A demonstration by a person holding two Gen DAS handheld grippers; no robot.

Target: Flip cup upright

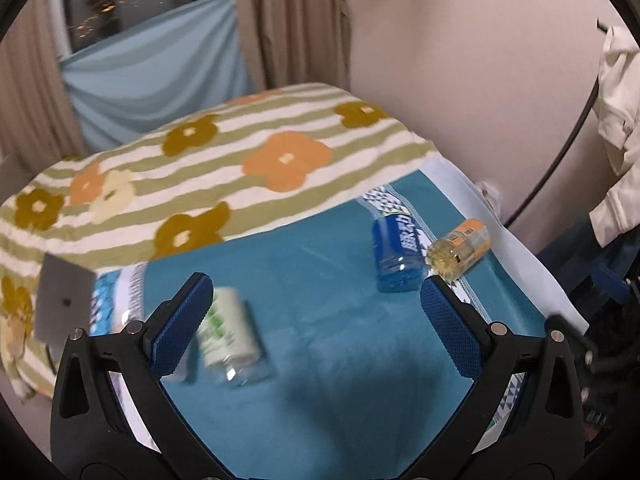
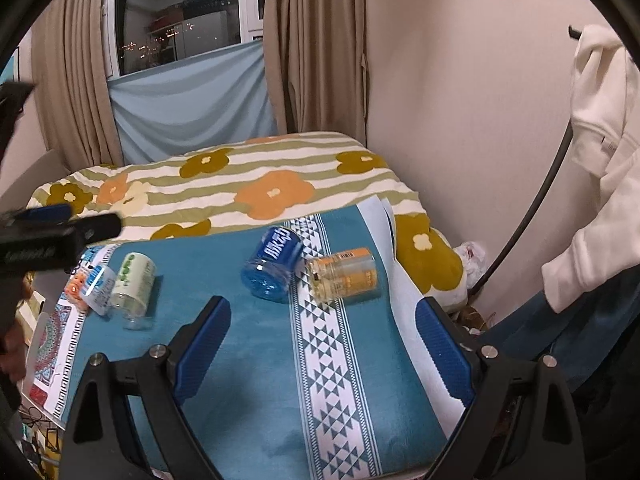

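Observation:
Three clear plastic cups lie on their sides on a teal cloth (image 1: 320, 320). A green-and-white one (image 1: 229, 330) lies just inside my left gripper's left finger; it also shows in the right wrist view (image 2: 134, 282). A blue one (image 1: 396, 254) (image 2: 274, 262) and an orange one (image 1: 460, 250) (image 2: 344, 276) lie side by side farther off. My left gripper (image 1: 316, 296) is open and empty over the cloth. My right gripper (image 2: 322, 320) is open and empty, short of the blue and orange cups. The left gripper's body (image 2: 52, 236) shows at the right wrist view's left edge.
A striped flower-print blanket (image 1: 200, 176) covers the far part of the surface. A wall (image 2: 460, 120) rises to the right, with a white garment (image 2: 600, 160) hanging on it. Curtains and a window stand behind. A small blue-and-orange packet (image 2: 90, 284) lies beside the green cup.

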